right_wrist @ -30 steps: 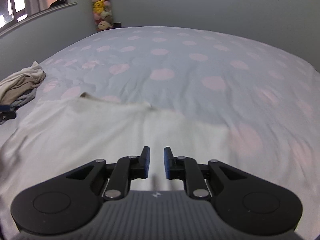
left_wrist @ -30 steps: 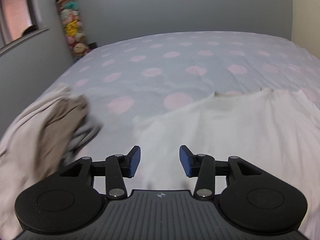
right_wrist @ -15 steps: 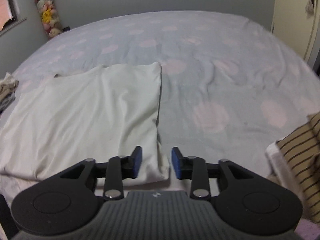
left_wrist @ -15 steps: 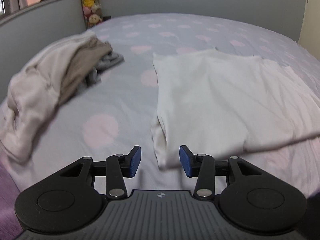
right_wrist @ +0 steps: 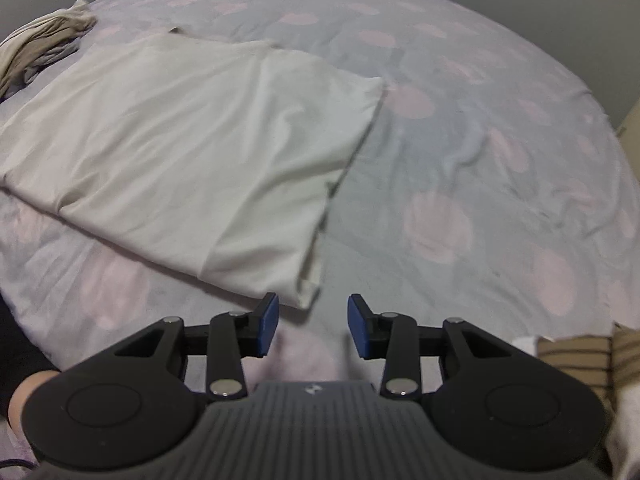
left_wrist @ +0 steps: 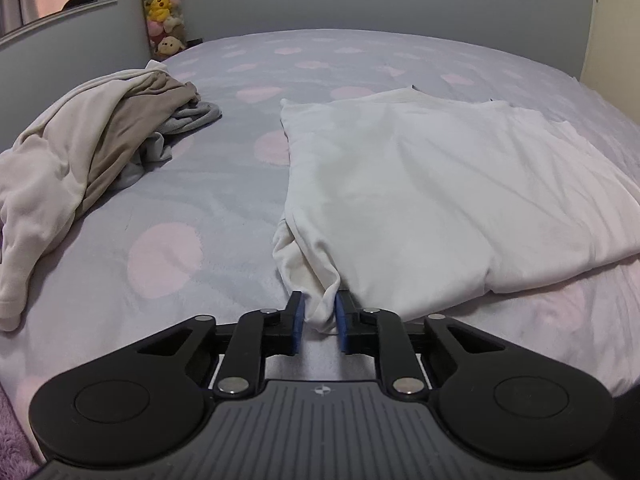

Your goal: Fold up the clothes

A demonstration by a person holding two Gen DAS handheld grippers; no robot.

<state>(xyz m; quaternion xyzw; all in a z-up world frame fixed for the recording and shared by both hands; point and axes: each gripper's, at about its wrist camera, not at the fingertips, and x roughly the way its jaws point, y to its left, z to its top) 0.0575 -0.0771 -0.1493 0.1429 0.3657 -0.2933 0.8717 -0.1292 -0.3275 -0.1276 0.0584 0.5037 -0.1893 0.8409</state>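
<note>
A white garment (left_wrist: 432, 184) lies folded on the bed, spread flat, with one bunched corner at its near left. My left gripper (left_wrist: 319, 322) is shut on that bunched corner. In the right wrist view the same white garment (right_wrist: 192, 152) lies ahead and to the left. My right gripper (right_wrist: 313, 322) is open and empty, just short of the garment's near right corner, which lies between and beyond the blue pads.
The bed has a grey cover with pink dots (left_wrist: 168, 256). A pile of beige and grey clothes (left_wrist: 88, 148) lies at the left, also in the right wrist view (right_wrist: 44, 46). A brown striped folded garment (right_wrist: 580, 364) sits at the near right. Plush toys (left_wrist: 164, 20) stand in the far corner.
My left gripper has closed on the garment's near left corner. My right gripper has opened wider and tilted down toward the near right corner.
</note>
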